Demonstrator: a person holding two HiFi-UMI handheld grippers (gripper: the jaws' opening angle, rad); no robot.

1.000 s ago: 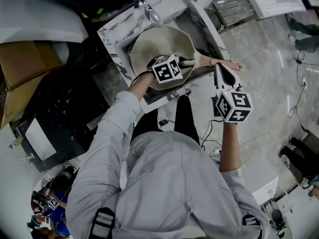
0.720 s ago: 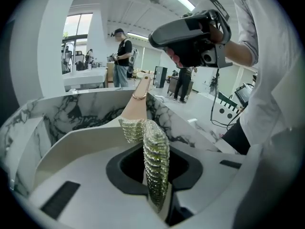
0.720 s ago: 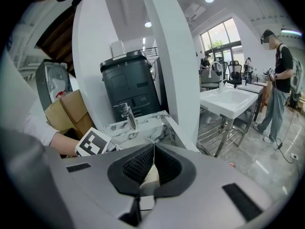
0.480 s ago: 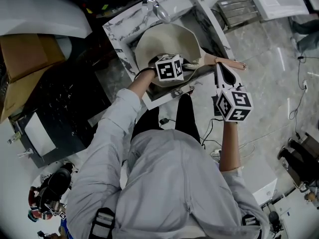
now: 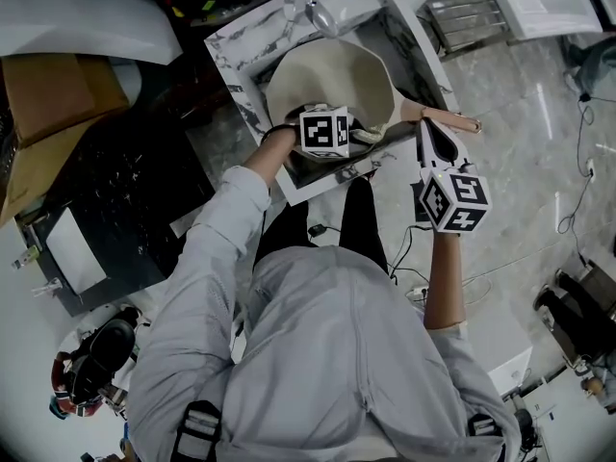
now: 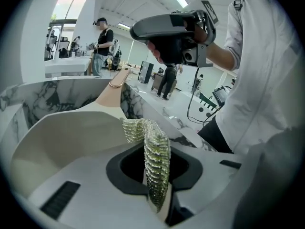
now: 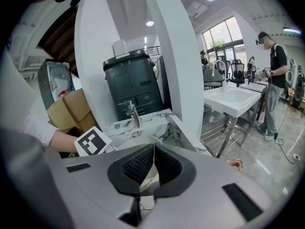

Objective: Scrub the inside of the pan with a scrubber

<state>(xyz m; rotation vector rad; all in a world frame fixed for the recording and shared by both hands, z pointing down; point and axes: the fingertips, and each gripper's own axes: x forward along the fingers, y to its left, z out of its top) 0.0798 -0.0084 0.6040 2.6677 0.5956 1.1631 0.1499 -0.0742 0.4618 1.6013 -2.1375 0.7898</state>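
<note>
Marble-patterned tabletop (image 5: 241,41) rings the sink where your cream pan (image 5: 327,75) sits, with a faucet (image 5: 308,8) at the far edge. Your left gripper (image 5: 356,133) reaches inside the pan near the handle side. Its jaws are pressed shut on the mesh scrubber (image 6: 155,161), which stands up between them and folds over toward the pan wall (image 6: 62,142). Your right gripper (image 5: 430,142) is at the pan's handle (image 5: 438,116); its jaws are drawn nearly together and appear to clamp the handle to steady the pan. By my reading the scrubbing is under way. The inside looks pale and free of obvious residue, but nothing shows how much of it you have covered, so the far wall and base may remain.
</note>
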